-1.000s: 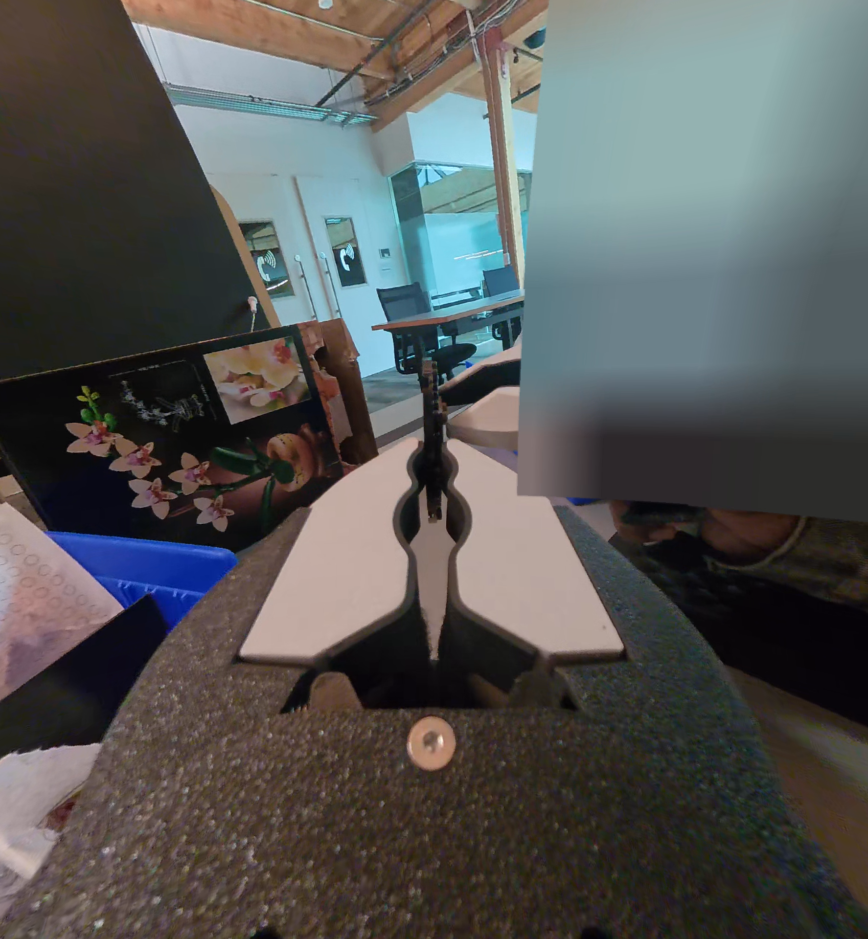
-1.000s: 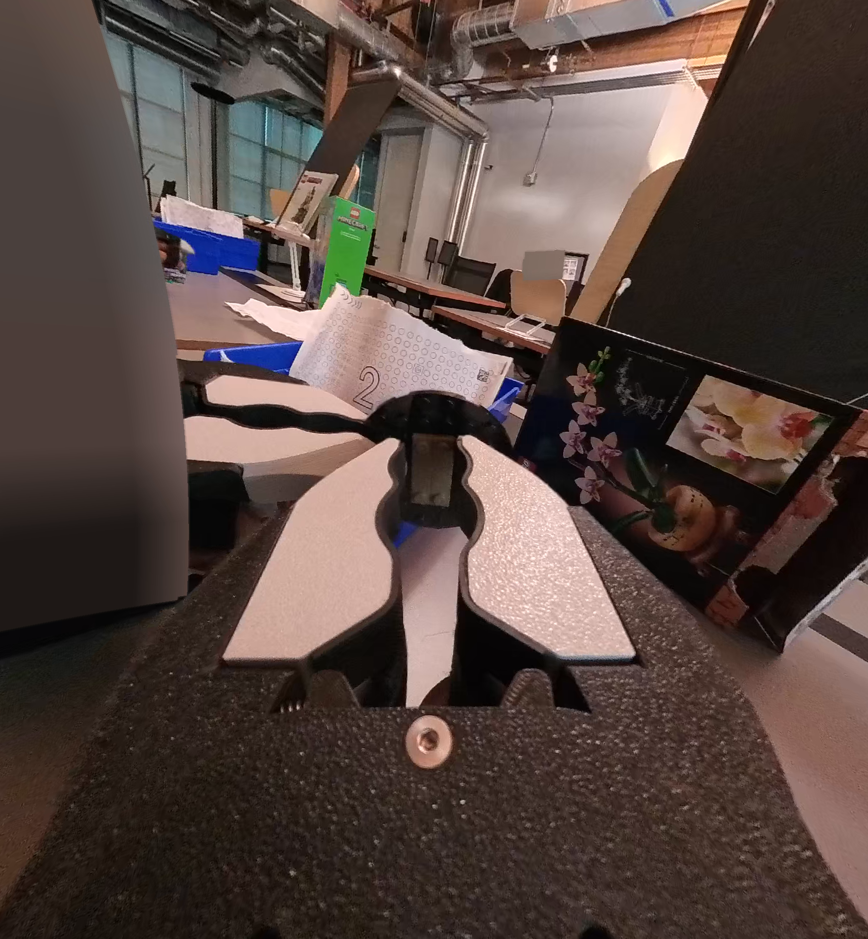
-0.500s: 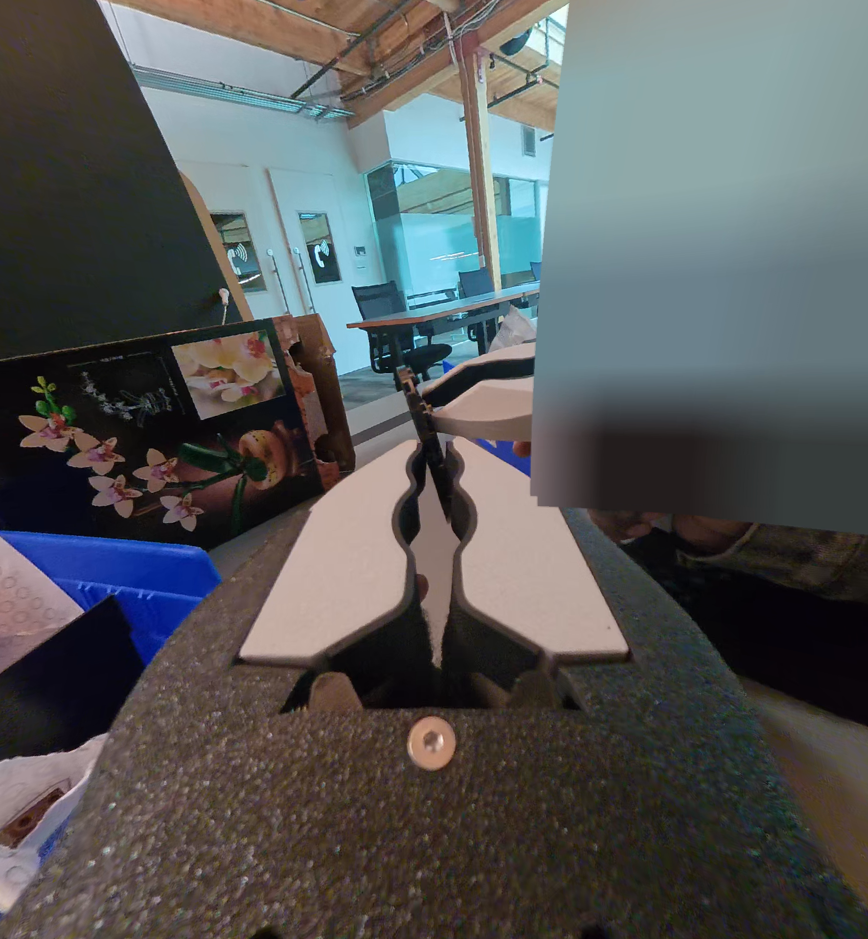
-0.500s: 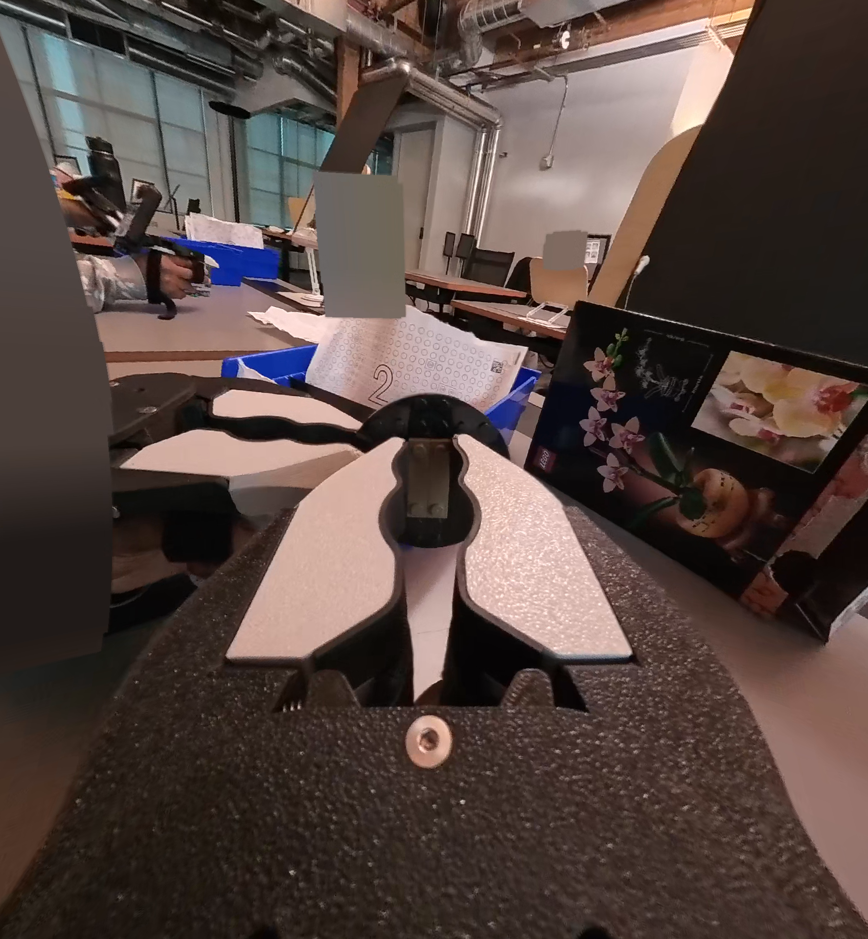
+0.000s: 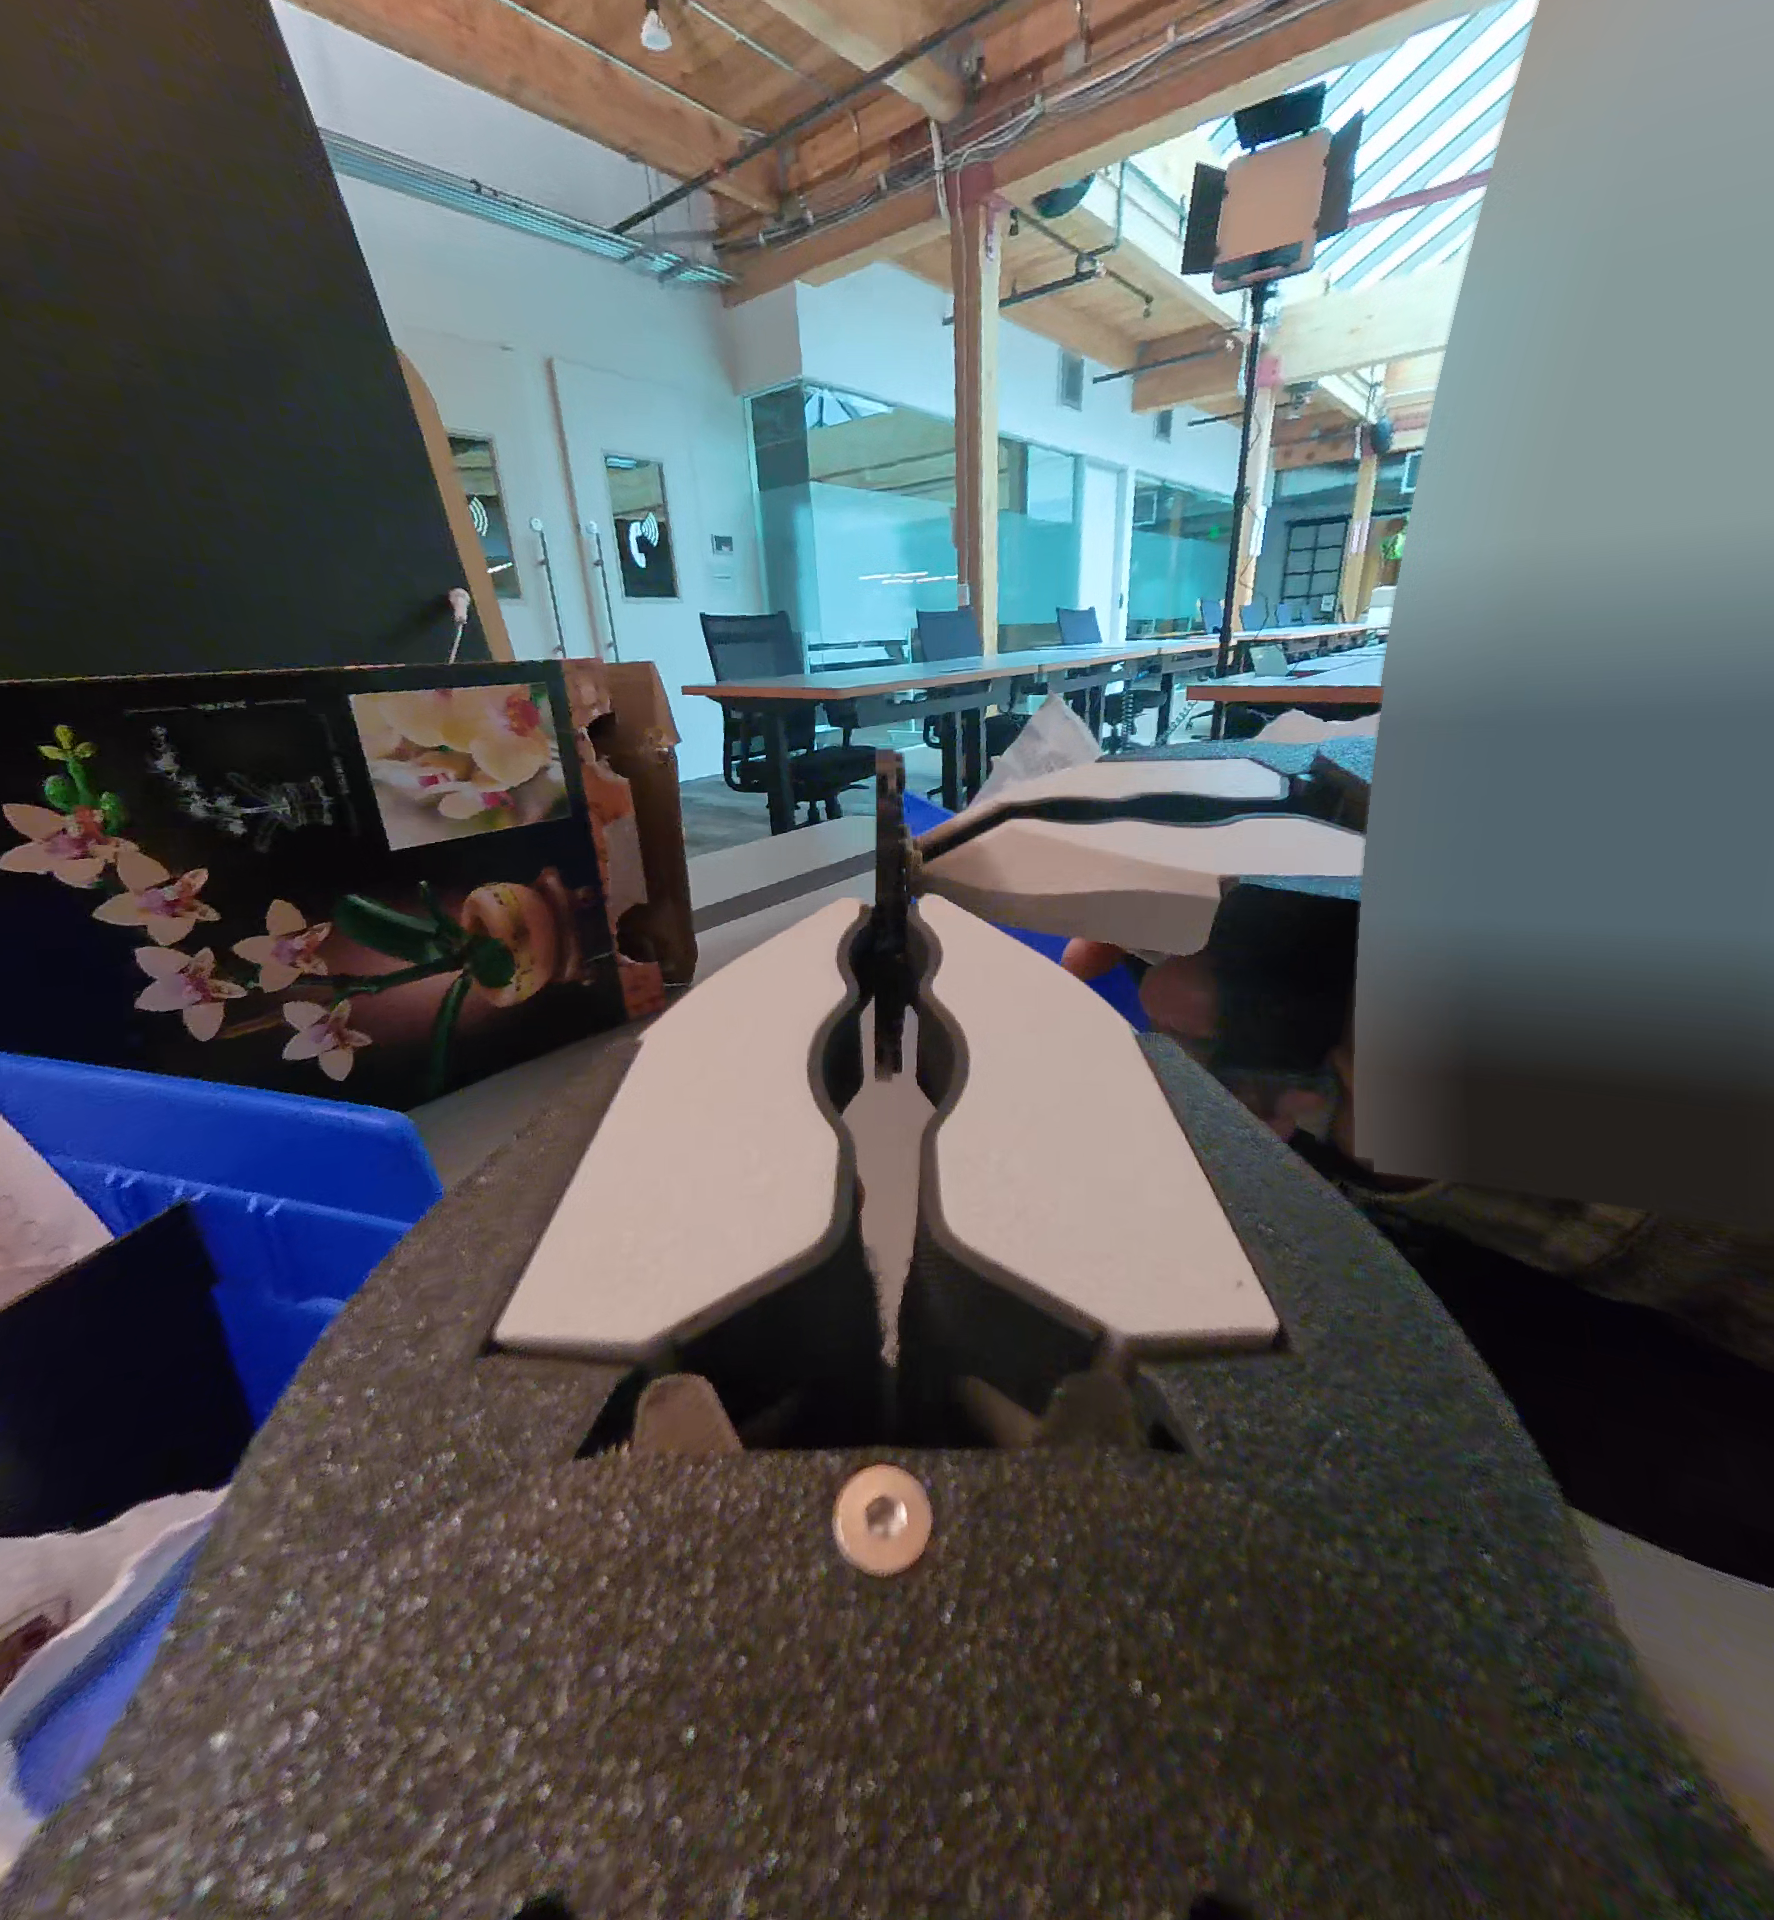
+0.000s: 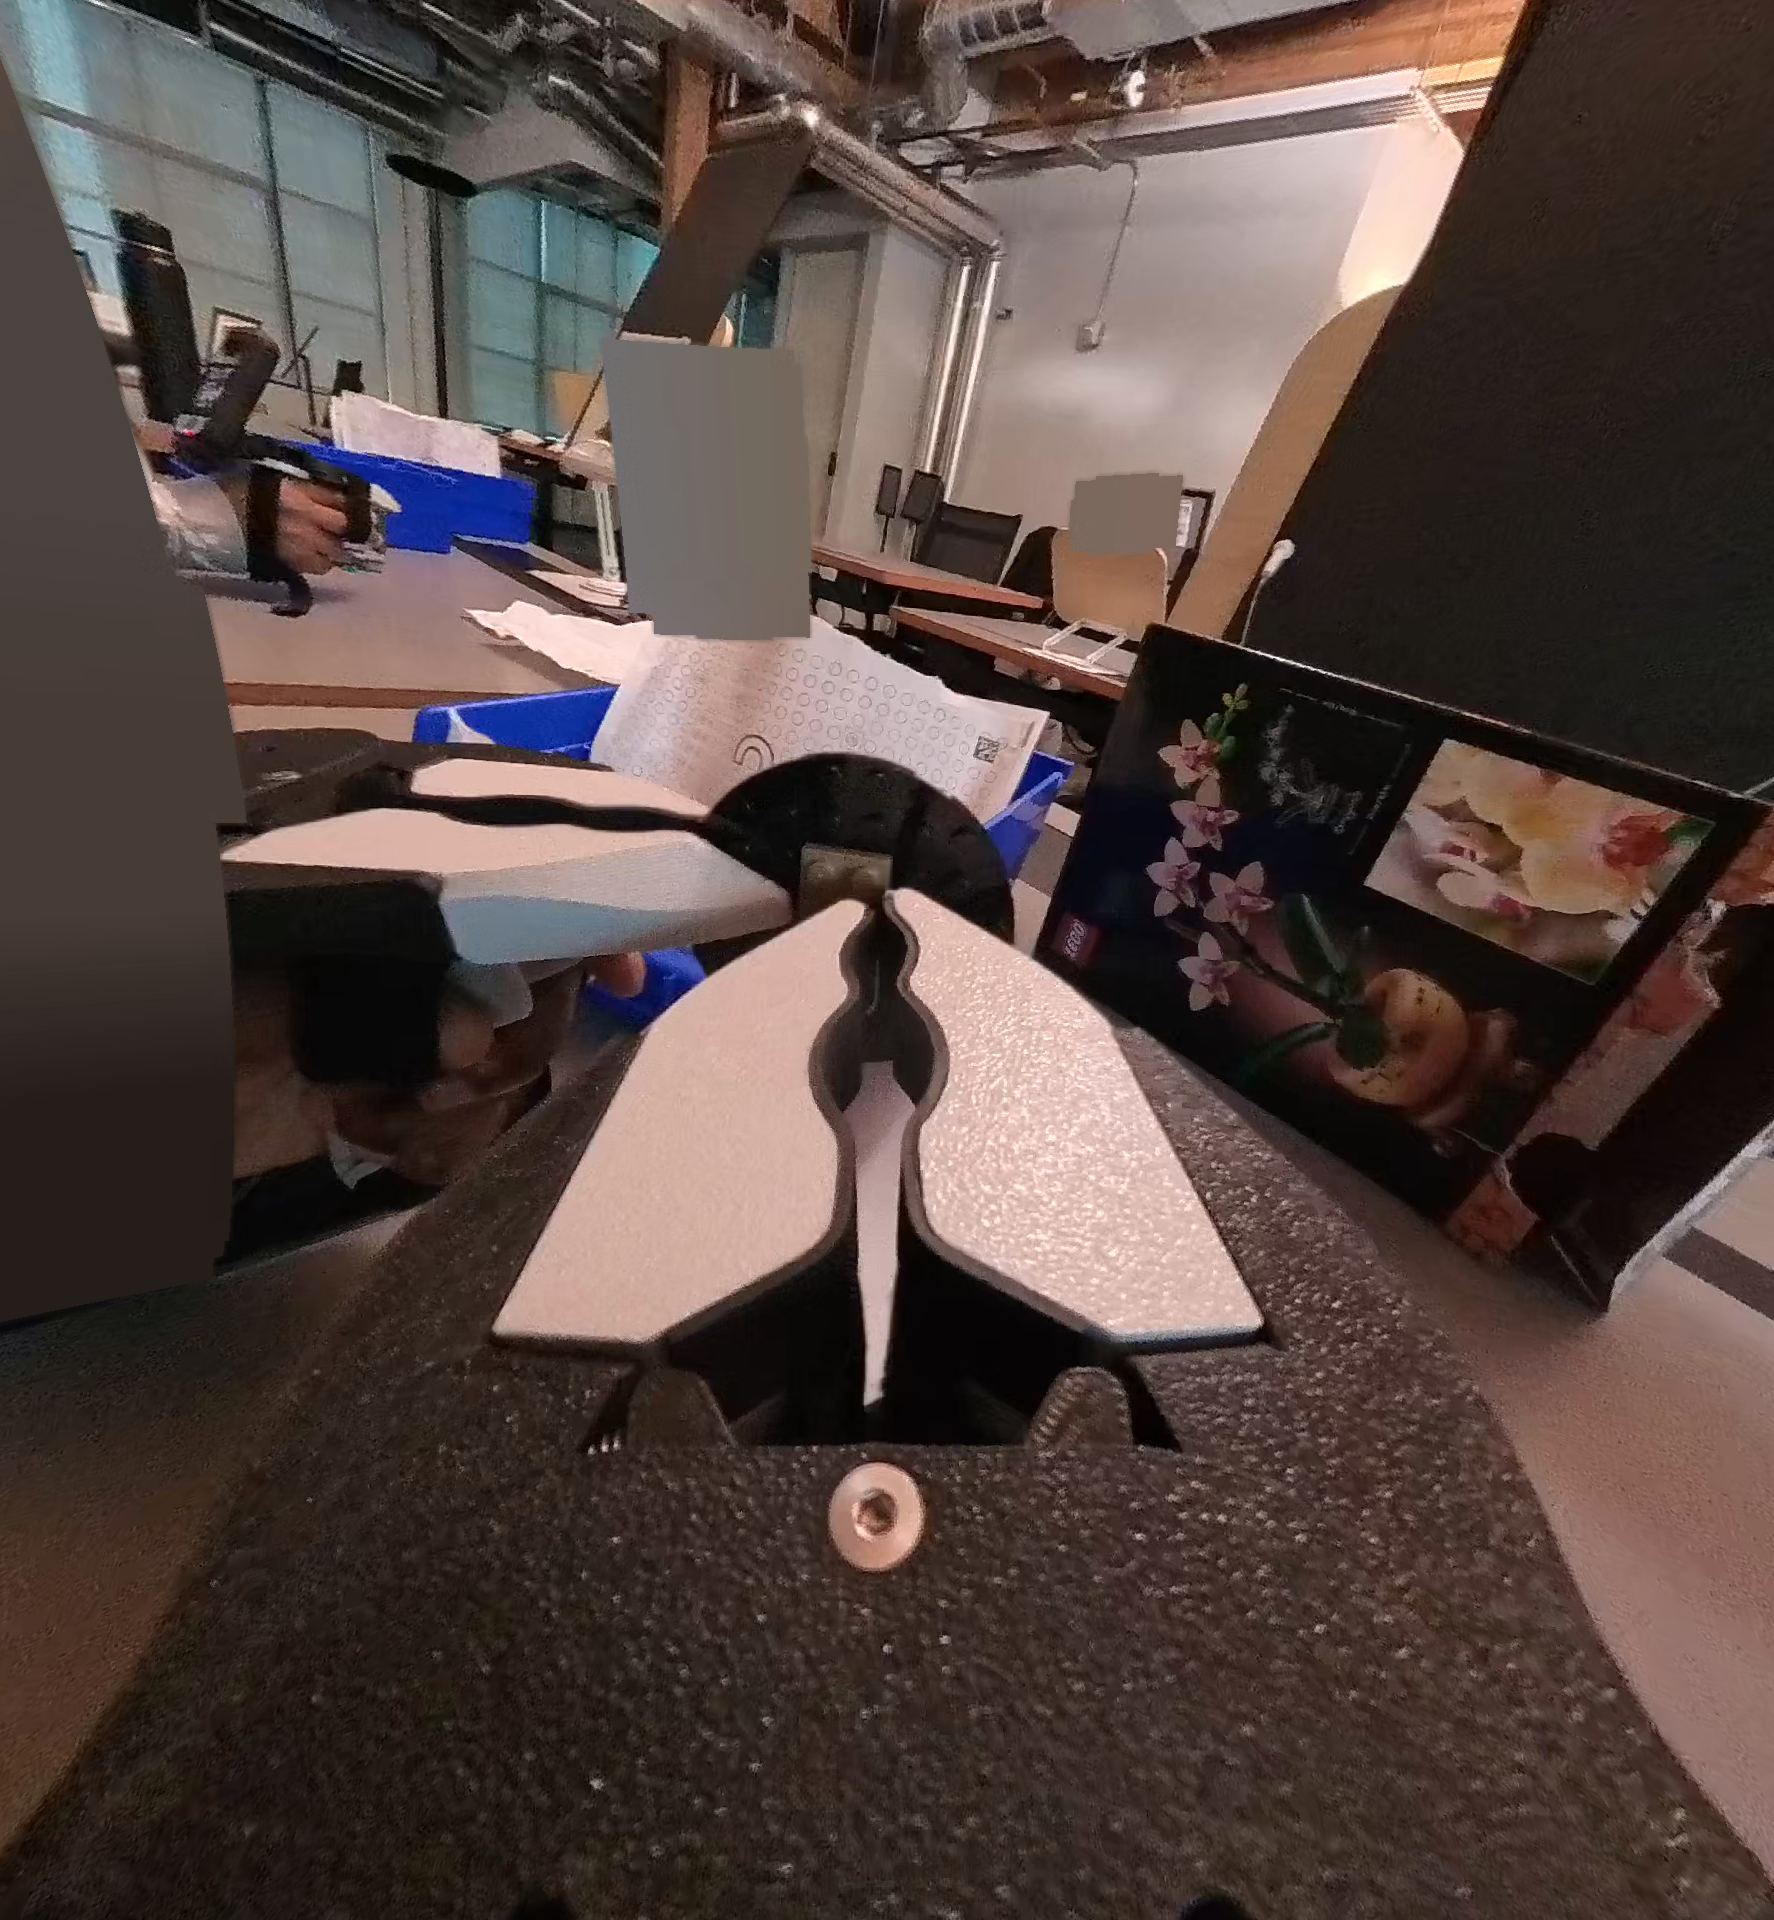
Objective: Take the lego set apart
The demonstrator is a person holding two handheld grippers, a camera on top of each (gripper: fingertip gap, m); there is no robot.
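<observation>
Left wrist view: my left gripper is clenched on the edge of the black round lego plate, which stands upright above its tips. My right gripper, half a second ago spread around the tan brick, has now closed, tips at the plate's lower edge just under that brick.

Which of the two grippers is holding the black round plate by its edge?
The left gripper: the black round plate stands edge-on, pinched between its fingers. The right gripper instead faces the plate's flat side, by the small tan brick.
</observation>
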